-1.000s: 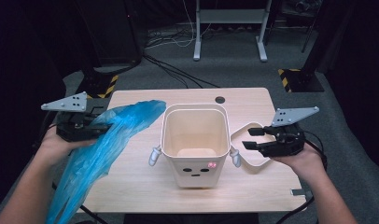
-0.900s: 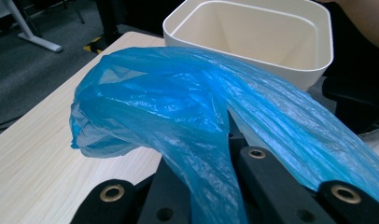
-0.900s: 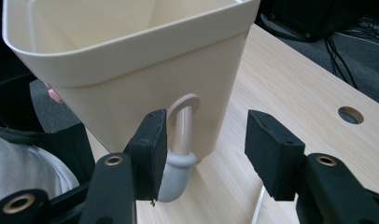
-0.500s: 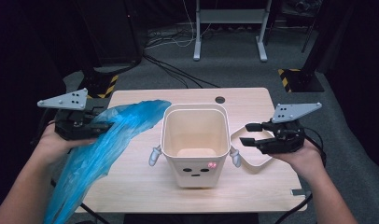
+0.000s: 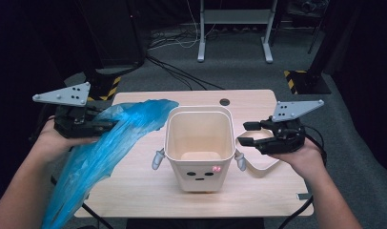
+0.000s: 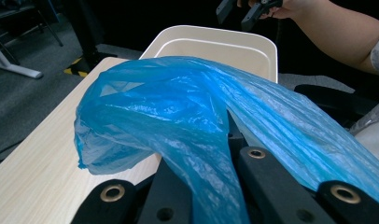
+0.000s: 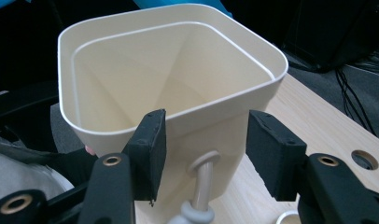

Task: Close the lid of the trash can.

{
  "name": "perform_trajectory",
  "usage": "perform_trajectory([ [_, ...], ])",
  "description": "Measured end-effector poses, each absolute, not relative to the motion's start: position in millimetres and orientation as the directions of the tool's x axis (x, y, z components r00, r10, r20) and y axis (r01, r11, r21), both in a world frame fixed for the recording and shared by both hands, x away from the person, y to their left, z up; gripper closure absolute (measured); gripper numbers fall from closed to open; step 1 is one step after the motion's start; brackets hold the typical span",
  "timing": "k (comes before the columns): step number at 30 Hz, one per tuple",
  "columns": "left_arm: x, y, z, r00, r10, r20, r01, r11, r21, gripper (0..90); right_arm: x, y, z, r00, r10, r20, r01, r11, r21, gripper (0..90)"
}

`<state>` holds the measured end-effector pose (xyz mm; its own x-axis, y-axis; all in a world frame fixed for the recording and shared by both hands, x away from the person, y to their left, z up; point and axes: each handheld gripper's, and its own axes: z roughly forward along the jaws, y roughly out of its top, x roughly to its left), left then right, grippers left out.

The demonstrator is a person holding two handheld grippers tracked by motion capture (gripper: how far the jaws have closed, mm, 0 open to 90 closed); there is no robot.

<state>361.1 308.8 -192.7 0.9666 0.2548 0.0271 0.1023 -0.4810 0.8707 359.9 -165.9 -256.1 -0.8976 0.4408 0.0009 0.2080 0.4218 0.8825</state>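
A cream square bin (image 5: 200,172) with a small face on its front stands upright mid-table, empty inside. My left gripper (image 5: 109,127) is shut on a blue plastic bag (image 5: 110,145), held above the table's left side. The bag's top end reaches toward the bin's rim and its tail hangs past the table's near edge. In the left gripper view the bag (image 6: 178,107) drapes over the jaws, with the bin (image 6: 211,44) behind it. My right gripper (image 5: 245,133) is open beside the bin's right wall, with nothing between its pads (image 7: 152,144). The bin's rim (image 7: 178,116) lies just beyond them.
A cream ring-shaped piece (image 5: 264,161) lies on the wooden table (image 5: 144,191) under my right gripper. Grey arm-like handles (image 5: 158,159) stick out of the bin's sides. A round cable hole (image 5: 224,102) sits near the far edge. A white stand and cables are on the floor beyond.
My left gripper has risen a little with the blue bag, lifting its top end. My right gripper has lifted slightly beside the bin. The bin has not moved.
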Motion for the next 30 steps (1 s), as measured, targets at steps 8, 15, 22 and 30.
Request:
perform_trajectory([
  [8,354,301,-169,0.974,0.217,0.069,0.046,-0.483,0.874,87.1,361,-160,-249,-0.899,0.438,-0.010,0.194,0.420,0.887,46.2],
  [15,349,291,-157,0.980,0.177,0.090,0.005,-0.475,0.880,87.1,361,-155,-246,-0.904,0.428,-0.015,0.186,0.423,0.887,46.2],
  [22,349,283,-150,0.985,0.146,0.091,-0.011,-0.476,0.880,87.2,362,-153,-245,-0.906,0.422,-0.018,0.182,0.428,0.885,46.1],
  [30,344,279,-136,0.986,0.124,0.109,-0.038,-0.472,0.881,87.2,362,-152,-243,-0.908,0.420,-0.017,0.181,0.428,0.886,46.1],
])
